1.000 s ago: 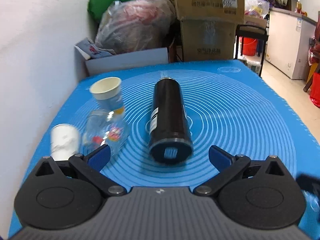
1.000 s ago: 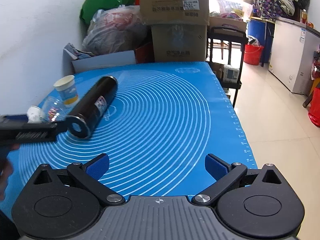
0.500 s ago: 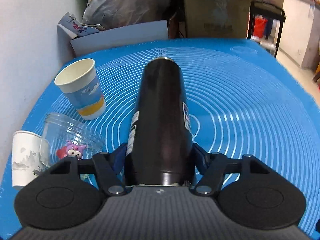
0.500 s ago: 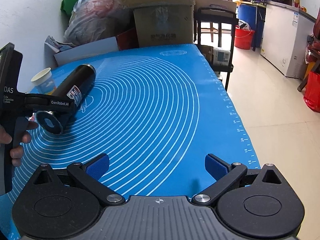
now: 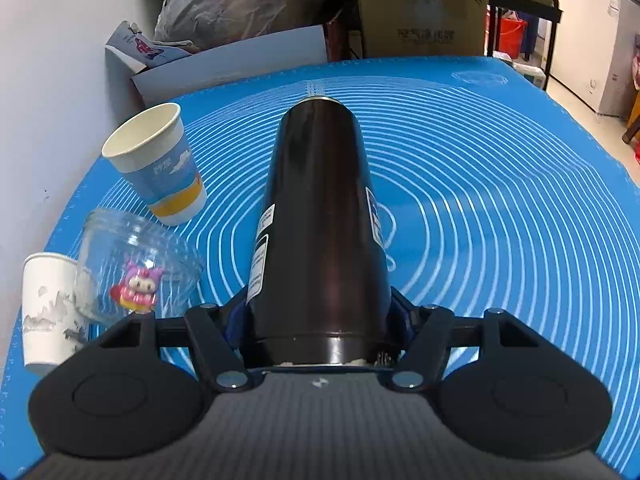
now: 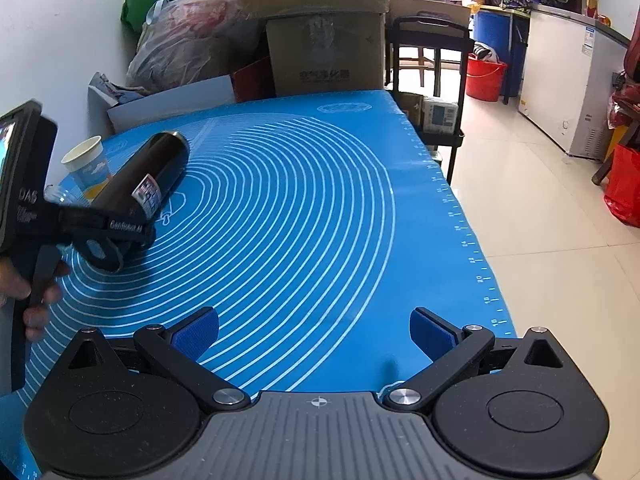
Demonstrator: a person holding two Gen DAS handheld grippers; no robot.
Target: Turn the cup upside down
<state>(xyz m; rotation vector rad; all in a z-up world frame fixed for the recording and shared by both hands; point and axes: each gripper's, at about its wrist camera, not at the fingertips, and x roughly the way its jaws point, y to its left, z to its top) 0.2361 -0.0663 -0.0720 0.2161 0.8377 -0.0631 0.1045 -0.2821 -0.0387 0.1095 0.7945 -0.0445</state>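
Steel, smooth and probably heavy, the black cup (image 5: 320, 224) lies on its side on my bench (image 5: 500, 208); left claw (image 5: 318, 320) is clamped round its near end, right claw (image 6: 314, 334) spread wide

Black cup (image 5: 320, 216), blue ringed mat (image 5: 500, 220)

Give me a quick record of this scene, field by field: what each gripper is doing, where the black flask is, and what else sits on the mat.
left gripper: shut on the black flask, gripping near its nearer end
right gripper: open, holding nothing, above the mat's near edge
black flask: lying on its side on the mat, pointing away from the left gripper
mat: blue with white rings
paper cup: blue and yellow, upright, left of the flask
glass jar: clear, cartoon sticker, nearer than the paper cup
white cup: beside the jar, far left
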